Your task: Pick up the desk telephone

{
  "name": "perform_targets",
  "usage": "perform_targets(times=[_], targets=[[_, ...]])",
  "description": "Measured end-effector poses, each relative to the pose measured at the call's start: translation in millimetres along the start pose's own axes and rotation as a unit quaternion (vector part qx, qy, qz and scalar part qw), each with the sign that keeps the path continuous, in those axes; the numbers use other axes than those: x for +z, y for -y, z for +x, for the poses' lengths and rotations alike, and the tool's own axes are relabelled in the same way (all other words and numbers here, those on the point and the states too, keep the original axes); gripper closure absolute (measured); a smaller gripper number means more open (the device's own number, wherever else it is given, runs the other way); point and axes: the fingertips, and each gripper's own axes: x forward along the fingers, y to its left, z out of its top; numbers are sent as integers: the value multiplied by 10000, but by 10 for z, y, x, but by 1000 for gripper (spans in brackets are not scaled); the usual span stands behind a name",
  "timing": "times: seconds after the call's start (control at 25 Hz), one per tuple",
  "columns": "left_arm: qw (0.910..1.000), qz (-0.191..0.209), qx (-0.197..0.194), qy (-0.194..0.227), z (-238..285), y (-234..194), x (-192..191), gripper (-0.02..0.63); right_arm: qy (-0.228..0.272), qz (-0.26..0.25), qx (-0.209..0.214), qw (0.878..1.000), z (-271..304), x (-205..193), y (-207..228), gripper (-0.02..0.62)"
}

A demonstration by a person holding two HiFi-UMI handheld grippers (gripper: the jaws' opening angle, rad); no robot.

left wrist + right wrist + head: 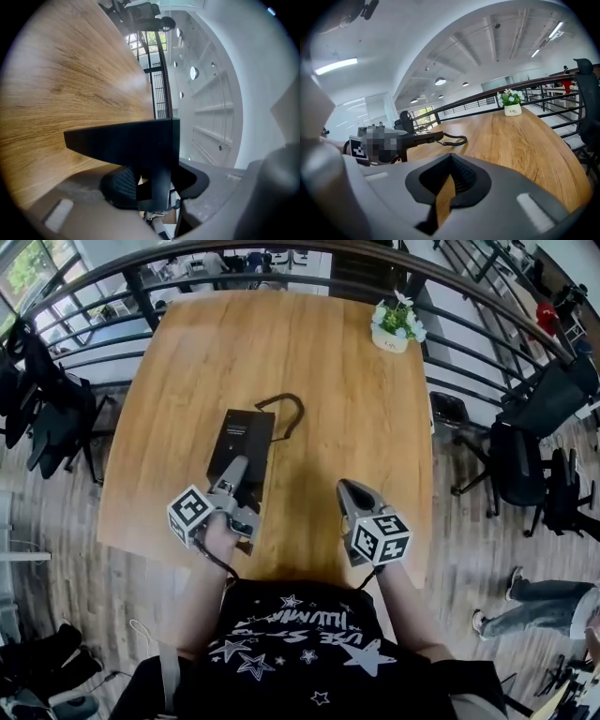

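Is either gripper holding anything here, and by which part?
The left gripper grips the black desk telephone by its near edge; the right gripper holds nothing.

Black slim slab phone, near end clamped in my left gripper, held roughly level just clear of the table (cord loops off its far end).

Bright, even daylight from windows + ceiling strip light; shadows on tabletop soft. Fisheye bends edges, corners go black in gripper views, close fg blurry, pale sheen on wood.
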Motion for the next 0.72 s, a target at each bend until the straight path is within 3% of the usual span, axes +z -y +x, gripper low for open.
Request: perform_targets(times=[0.72], targets=[[9968, 12, -120, 787, -688, 52, -666, 416, -50, -280, 872, 9958, -421, 68, 74, 594]])
